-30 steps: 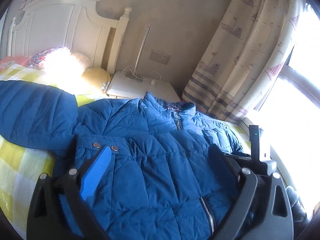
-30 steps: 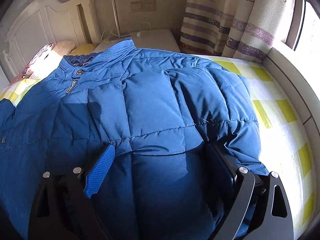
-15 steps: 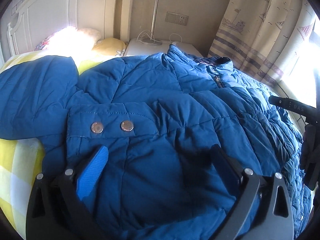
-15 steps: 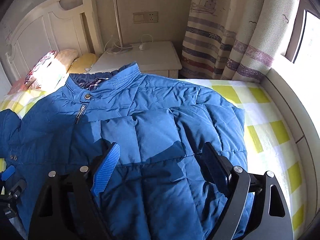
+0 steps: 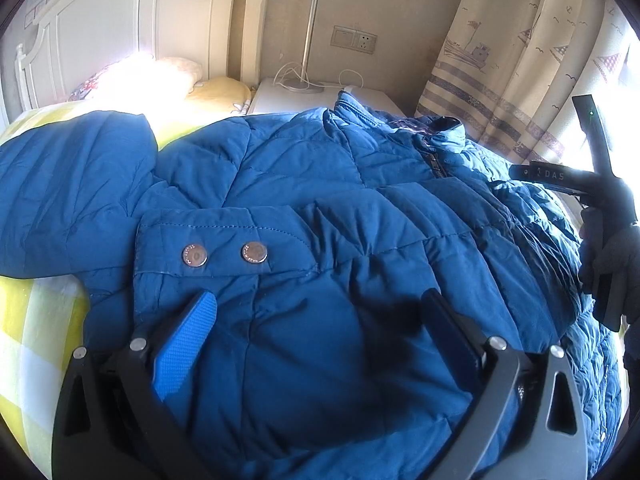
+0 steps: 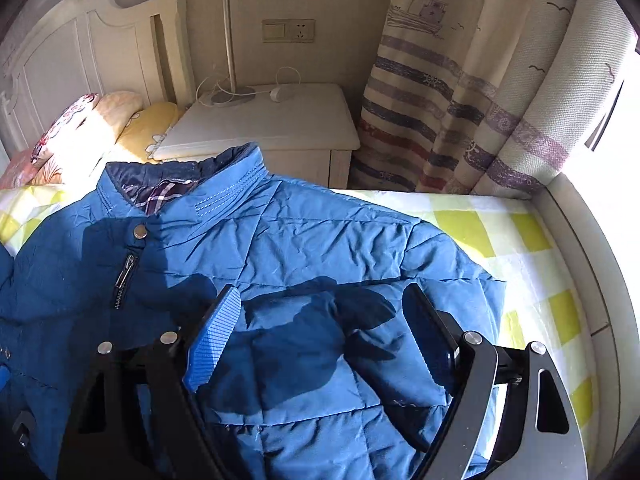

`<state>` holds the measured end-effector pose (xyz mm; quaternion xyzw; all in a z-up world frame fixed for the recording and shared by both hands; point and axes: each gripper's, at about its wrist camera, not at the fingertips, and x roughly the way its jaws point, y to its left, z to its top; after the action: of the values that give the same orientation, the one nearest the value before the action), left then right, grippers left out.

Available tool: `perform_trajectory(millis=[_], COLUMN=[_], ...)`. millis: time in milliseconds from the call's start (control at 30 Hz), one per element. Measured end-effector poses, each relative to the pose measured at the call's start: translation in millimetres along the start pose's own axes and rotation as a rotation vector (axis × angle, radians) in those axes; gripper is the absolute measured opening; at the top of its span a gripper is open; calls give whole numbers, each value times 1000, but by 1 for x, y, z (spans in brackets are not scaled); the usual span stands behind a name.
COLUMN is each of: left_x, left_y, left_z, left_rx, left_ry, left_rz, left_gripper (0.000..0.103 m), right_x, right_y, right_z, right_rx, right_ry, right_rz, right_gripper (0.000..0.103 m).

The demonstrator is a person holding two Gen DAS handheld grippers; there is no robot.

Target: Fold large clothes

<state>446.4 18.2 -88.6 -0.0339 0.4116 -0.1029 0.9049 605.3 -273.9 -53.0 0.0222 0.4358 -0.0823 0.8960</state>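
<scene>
Right tongs (image 6: pixel 320 308) higher, wide over jacket (image 6: pixel 304 240)

Bare checked bedsheet (image 6: pixel 532 264) lies open right of the blue puffer jacket (image 6: pixel 304 248). Nightstand (image 6: pixel 272 120), lamp pole (image 6: pixel 229 32) and curtain (image 6: pixel 472 92) block the far side.

One jacket (image 5: pixel 320 220), two snaps (image 5: pixel 194 255)

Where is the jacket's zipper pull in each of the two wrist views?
Left wrist view: the zipper pull is upper right, below the collar.
Right wrist view: it is at left of middle, under a snap button.
Shared landmark: the wall socket.
</scene>
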Motion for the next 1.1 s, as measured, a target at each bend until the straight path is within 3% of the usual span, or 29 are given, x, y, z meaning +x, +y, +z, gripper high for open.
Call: perform_trajectory(millis=[67, 100, 167, 233, 333, 367, 500, 600, 767, 900, 1000, 1100], left_x=[0, 0, 0, 1, 1, 1, 1, 2, 2, 1, 0, -1], left_y=[0, 0, 0, 0, -1, 0, 0, 0, 1, 2, 2, 2], left_z=[0, 0, 0, 0, 0, 0, 0, 0, 1, 1, 0, -1], left_rx=[1, 1, 4, 6, 6, 5, 5, 5, 3, -5, -8, -12], left_ry=[0, 0, 0, 1, 1, 1, 1, 1, -1, -4, -6, -11], left_rz=[0, -1, 0, 4, 5, 3, 2, 2, -2, -9, -13, -17], left_gripper=[100, 100, 100, 100, 100, 100, 100, 100, 100, 100, 100, 100], right_x=[23, 37, 42, 37, 6, -8, -36, -13, -26, -77, -69, -58], right_y=[-26, -35, -44, -46, -51, -48, 8, 49, 37, 51, 61, 57], right_z=[1, -2, -3, -2, -7, -11, -32, -56, -54, -79, -101, -110], right_rx=[79, 106, 127, 130, 186, 192, -30, -210, -121, -164, -221, -185], right_ry=[72, 114, 101, 102, 38, 8, -24, 52, 64, -46, 2, 28], right_rz=[-1, 41, 112, 127, 107, 142, 189, 136, 95, 150, 134, 156], right_gripper=[83, 85, 89, 87, 86, 86, 89, 92, 93, 93, 93, 94])
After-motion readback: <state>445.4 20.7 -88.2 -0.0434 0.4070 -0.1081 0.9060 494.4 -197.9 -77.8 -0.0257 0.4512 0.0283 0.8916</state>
